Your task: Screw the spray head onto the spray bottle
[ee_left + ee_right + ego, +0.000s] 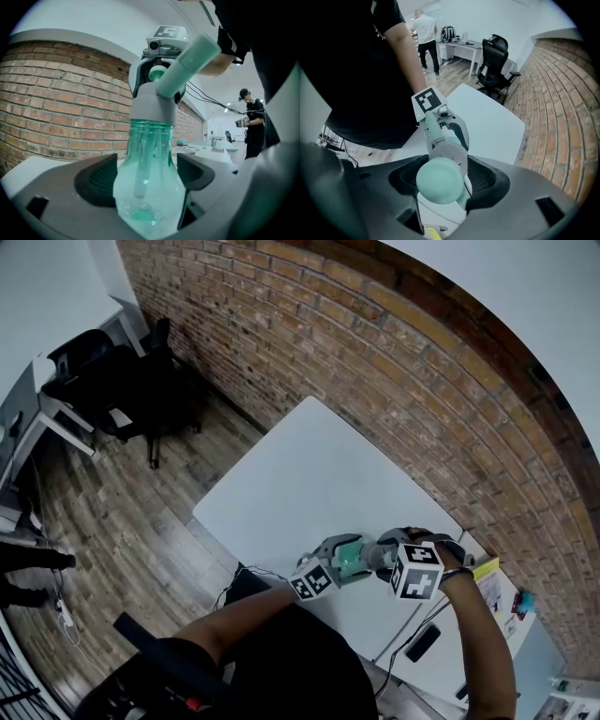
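A clear teal spray bottle stands upright between the pads of my left gripper, which is shut on its body. The spray head, with a grey collar and a teal nozzle, sits on the bottle's neck. My right gripper comes straight down from above and is shut on the spray head, its pads against both sides. In the head view, the left gripper and right gripper meet at the bottle over the near edge of the table. In the right gripper view the collar hides most of the bottle.
The white table runs along a brick wall. A black office chair stands on the wood floor at the far left. A second white surface at the right carries small items. A person stands in the background.
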{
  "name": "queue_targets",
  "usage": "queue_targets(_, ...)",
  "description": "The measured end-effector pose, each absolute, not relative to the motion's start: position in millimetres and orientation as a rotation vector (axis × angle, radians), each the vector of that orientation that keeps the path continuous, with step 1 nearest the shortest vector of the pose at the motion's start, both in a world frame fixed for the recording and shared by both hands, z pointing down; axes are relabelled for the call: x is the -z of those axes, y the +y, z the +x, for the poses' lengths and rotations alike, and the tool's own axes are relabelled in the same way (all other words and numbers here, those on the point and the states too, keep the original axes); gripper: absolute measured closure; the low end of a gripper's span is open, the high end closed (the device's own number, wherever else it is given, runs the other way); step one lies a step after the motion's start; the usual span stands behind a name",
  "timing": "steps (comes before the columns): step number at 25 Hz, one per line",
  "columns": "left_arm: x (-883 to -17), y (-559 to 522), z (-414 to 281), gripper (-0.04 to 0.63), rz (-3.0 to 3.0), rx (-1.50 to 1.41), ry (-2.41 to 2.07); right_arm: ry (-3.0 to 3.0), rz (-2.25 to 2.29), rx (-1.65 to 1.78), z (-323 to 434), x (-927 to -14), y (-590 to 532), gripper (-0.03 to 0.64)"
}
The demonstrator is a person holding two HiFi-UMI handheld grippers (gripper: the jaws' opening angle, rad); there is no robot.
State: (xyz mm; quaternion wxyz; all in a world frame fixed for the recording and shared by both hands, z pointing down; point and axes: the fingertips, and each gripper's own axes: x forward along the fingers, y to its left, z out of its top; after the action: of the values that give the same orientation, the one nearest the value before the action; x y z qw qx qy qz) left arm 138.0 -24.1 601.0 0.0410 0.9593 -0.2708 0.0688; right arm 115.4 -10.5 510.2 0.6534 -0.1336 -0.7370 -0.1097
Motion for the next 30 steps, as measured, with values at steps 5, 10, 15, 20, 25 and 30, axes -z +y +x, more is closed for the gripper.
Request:
queue_targets(5, -601.3, -25.1, 137.4, 0.215, 2.934, -0.219, -0.827, -1.743, -0.165, 0.076, 112.4, -508.6, -15.3, 0.357)
queue_targets(10, -596.1, -24.9, 138.0, 0.214, 2.951, -0.223, -0.812, -1.803, -0.032, -0.076, 111.0, -507.8, -18.7, 0.357)
queue_targets(15, -596.4, -25.0, 137.4, 0.213, 2.949, -0.229, -0.81, -1.799, -0.02, -0.057, 110.7, -507.6, -17.8, 0.357)
queue_targets(20, -596.8, -25.1, 138.9, 0.214, 2.95, -0.229, -0.806, -1.838, -0.059, 0.021, 105.1, -484.5, -17.5, 0.357)
queue_targets(25, -596.4, -24.4, 138.9, 0.215, 2.95, -0.226, -0.81, -1.739, -0.295, 0.342, 109.7, -471.7, -10.4, 0.357)
queue_targets(30, -597.0, -26.0, 138.5, 0.214, 2.953, -0.23, -0.813, -1.655, -0.402, 0.423, 111.5, -485.9, -7.6, 0.357)
